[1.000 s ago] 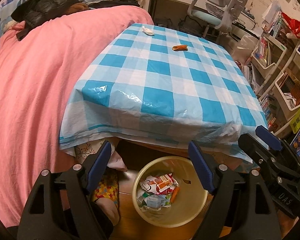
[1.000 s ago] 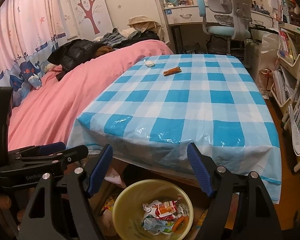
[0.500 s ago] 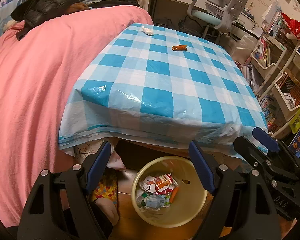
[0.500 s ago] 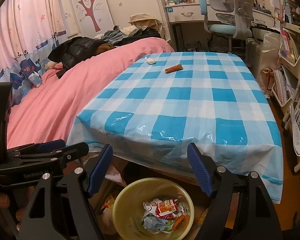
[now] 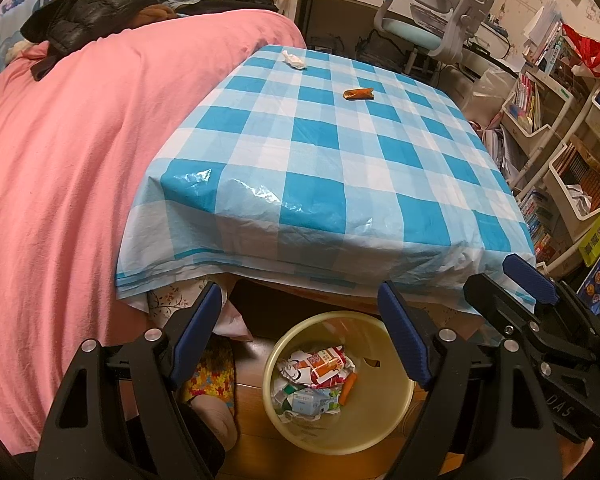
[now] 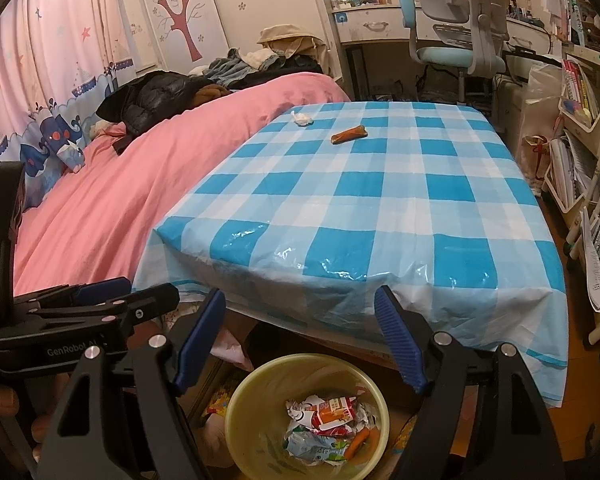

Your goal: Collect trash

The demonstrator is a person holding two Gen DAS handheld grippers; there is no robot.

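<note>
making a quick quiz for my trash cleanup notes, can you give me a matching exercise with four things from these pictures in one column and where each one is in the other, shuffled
Things:
1. white tissue wad
2. orange wrapper
3. crumpled packets
4. black jacket

Places:
A. inside the yellow bin on the floor
B. on the pink bed cover
C. far corner of the checked tablecloth, by the bed
D. on the tablecloth's far half, right of the tissue

Pairs: 1-C, 2-D, 3-A, 4-B

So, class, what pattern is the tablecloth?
The tablecloth is blue-and-white check, clearest in the right wrist view.
</note>
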